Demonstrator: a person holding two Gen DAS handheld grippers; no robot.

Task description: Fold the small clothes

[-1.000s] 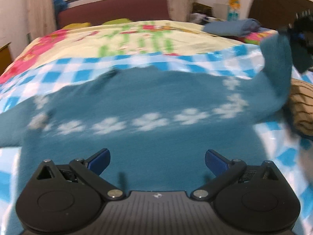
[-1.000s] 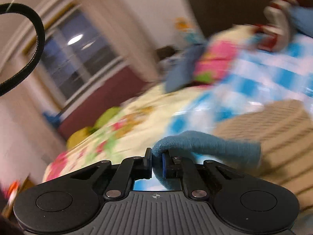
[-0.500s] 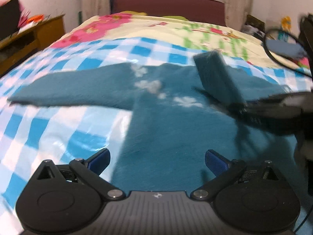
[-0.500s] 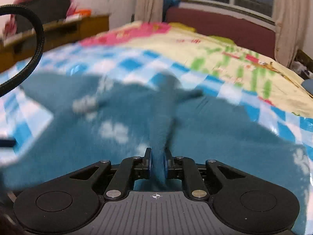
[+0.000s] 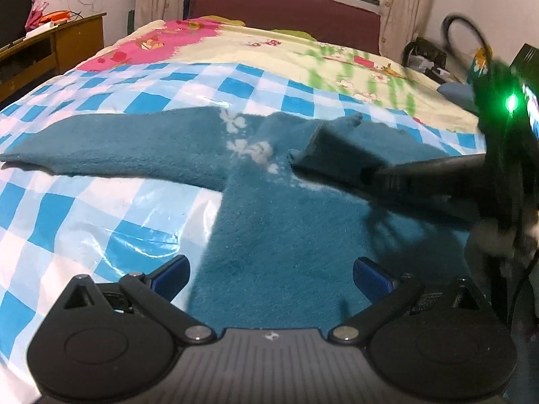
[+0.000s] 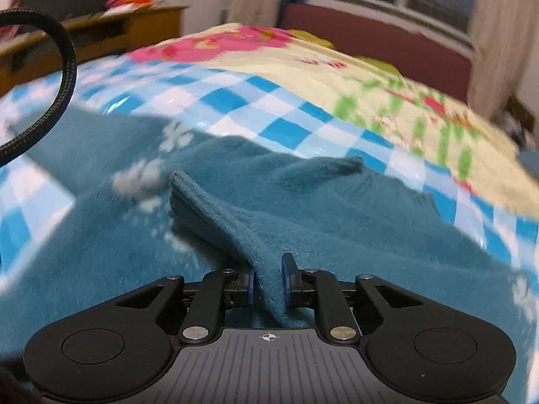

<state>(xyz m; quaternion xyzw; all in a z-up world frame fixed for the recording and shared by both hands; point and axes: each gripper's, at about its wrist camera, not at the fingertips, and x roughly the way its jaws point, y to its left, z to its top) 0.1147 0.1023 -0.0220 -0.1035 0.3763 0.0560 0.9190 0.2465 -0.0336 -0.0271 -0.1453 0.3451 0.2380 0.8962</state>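
A small teal fleece sweater (image 5: 286, 222) with white flower marks lies flat on the checked sheet of the bed. Its left sleeve (image 5: 111, 144) stretches out to the left. My left gripper (image 5: 271, 277) is open and empty, low over the sweater's lower body. My right gripper (image 6: 267, 281) is shut on the sweater's right sleeve (image 6: 222, 222), which it has carried over the chest. The sleeve cuff rests near the flower marks (image 6: 141, 178). The right gripper shows as a dark blurred shape in the left wrist view (image 5: 367, 171).
The blue and white checked plastic sheet (image 5: 84, 215) covers the near bed, with a floral quilt (image 5: 256, 47) beyond. A wooden desk (image 5: 50, 50) stands at the left. A dark red headboard (image 5: 286, 13) is at the back. A black cable (image 6: 64, 67) loops at the left.
My right gripper has lowered the sleeve onto the sweater's chest and its jaws stand slightly wider on the cloth. The left gripper has stayed open over the body.
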